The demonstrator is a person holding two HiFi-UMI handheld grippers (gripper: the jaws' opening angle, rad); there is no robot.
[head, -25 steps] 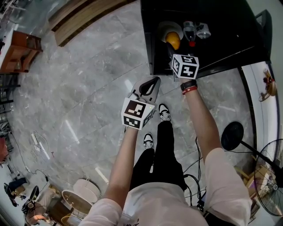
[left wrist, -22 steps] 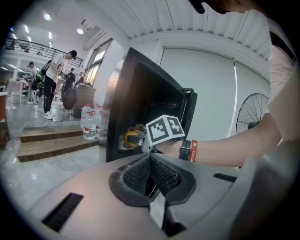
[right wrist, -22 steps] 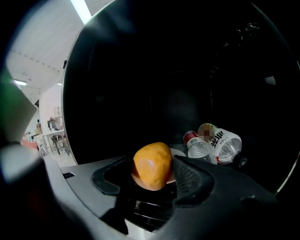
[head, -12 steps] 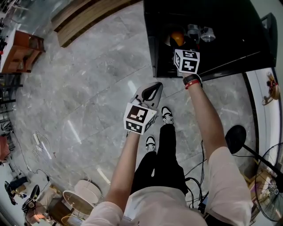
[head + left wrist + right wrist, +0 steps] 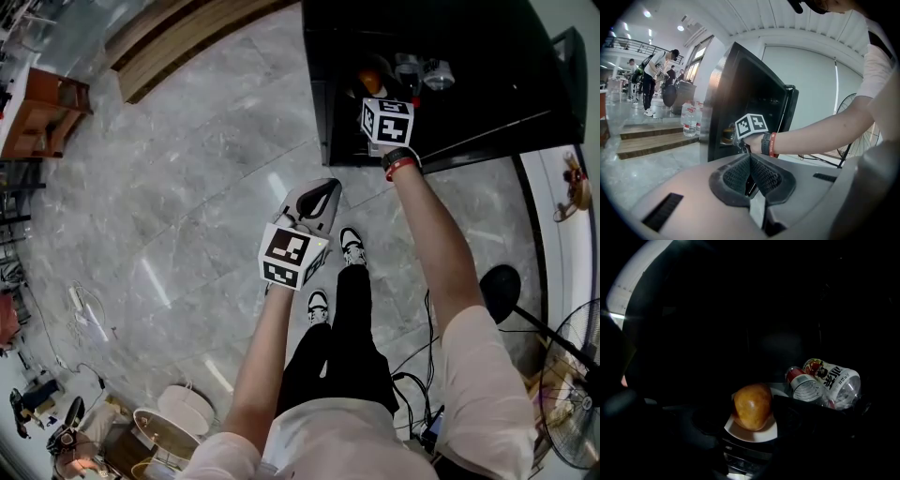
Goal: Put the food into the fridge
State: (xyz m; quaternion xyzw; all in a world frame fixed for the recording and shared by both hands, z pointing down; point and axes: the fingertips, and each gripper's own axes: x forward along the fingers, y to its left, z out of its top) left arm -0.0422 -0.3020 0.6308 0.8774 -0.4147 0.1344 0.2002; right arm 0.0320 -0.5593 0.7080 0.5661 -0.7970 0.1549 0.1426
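Note:
An orange-brown piece of food (image 5: 752, 406) lies on a small white plate (image 5: 752, 433) inside the dark black fridge (image 5: 487, 56). My right gripper (image 5: 750, 427) reaches into the fridge and is shut on the plate, its dark jaws standing at the plate's two sides. In the head view only the orange food (image 5: 373, 77) shows beyond the right gripper (image 5: 379, 96) and its marker cube. Two plastic bottles (image 5: 825, 380) lie just right of the plate. My left gripper (image 5: 322, 190) hangs over the floor outside the fridge, shut and holding nothing (image 5: 750, 164).
The fridge (image 5: 736, 93) stands on a grey marble floor (image 5: 187, 187). A fan (image 5: 574, 394) and a round stand base (image 5: 495, 289) are at the right. Wooden steps (image 5: 178, 42) run along the back left. Buckets (image 5: 164, 424) sit near left. People (image 5: 656, 75) stand far off.
The right gripper has pushed the plate with the food deeper into the fridge, so the white plate is now lost in shadow in the head view. The left gripper has barely moved.

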